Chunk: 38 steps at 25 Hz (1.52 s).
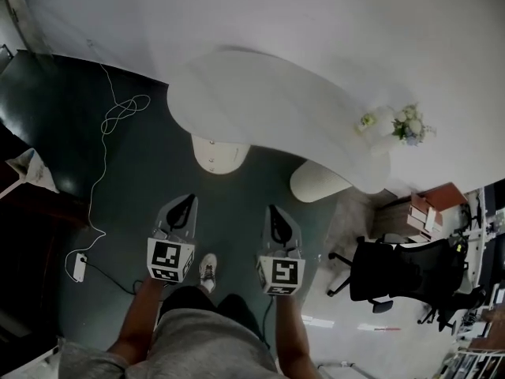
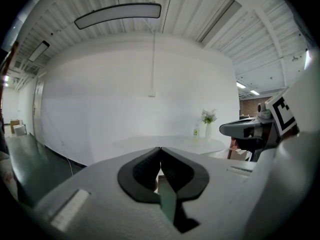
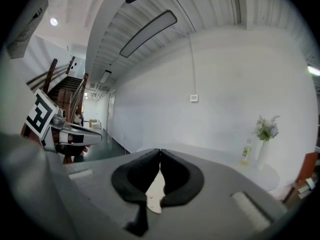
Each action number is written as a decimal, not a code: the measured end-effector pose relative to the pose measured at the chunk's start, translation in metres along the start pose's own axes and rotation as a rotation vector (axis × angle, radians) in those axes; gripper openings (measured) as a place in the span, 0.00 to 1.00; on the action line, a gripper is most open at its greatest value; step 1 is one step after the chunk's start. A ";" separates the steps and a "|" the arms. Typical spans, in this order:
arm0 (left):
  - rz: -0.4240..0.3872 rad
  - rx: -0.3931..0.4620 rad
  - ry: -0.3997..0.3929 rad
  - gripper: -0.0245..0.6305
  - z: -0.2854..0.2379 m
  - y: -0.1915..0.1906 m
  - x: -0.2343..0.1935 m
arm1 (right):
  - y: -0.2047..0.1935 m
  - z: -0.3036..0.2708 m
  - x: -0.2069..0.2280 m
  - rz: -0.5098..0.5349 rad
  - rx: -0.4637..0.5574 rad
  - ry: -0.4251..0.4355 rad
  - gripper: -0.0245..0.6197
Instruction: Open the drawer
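Note:
No drawer shows in any view. In the head view my left gripper [image 1: 189, 199] and right gripper [image 1: 273, 209] are held side by side in front of the person's body, above the dark floor, both pointing toward a white curved table [image 1: 260, 93]. The left gripper [image 2: 160, 149] has its black pads meeting at the tip, with nothing between them. The right gripper [image 3: 160, 150] is shut the same way and holds nothing. Each gripper view catches the other gripper at its edge.
A vase of flowers [image 1: 410, 125] and a small bottle [image 1: 367, 121] stand on the table's right end. Two white pedestals [image 1: 221, 152] carry the table. A white cable [image 1: 110, 125] runs to a power strip [image 1: 79, 267]. A black office chair [image 1: 402, 271] stands at the right.

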<state>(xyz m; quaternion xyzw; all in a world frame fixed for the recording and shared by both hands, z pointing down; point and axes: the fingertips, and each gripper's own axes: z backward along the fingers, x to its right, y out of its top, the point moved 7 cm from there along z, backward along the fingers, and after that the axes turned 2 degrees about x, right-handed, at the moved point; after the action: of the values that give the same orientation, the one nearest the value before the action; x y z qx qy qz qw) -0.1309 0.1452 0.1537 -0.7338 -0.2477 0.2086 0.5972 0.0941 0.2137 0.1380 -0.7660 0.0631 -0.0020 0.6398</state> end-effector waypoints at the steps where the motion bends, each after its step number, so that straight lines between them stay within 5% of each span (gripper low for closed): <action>1: 0.003 -0.010 0.003 0.05 -0.008 -0.004 -0.005 | -0.002 -0.011 0.001 -0.001 -0.004 0.006 0.05; 14: 0.030 -0.086 0.070 0.05 -0.107 -0.070 -0.040 | -0.080 -0.129 0.024 -0.055 -0.098 0.094 0.05; 24: 0.059 -0.109 0.166 0.05 -0.188 -0.189 -0.064 | -0.216 -0.221 0.035 -0.081 -0.156 0.170 0.05; 38: 0.096 -0.151 0.190 0.05 -0.255 -0.342 -0.076 | -0.356 -0.300 0.035 -0.071 -0.174 0.224 0.05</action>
<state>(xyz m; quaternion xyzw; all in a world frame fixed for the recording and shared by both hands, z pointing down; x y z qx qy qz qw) -0.0768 -0.0424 0.5404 -0.8040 -0.1696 0.1472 0.5506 0.1376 -0.0220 0.5384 -0.8152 0.1068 -0.1045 0.5596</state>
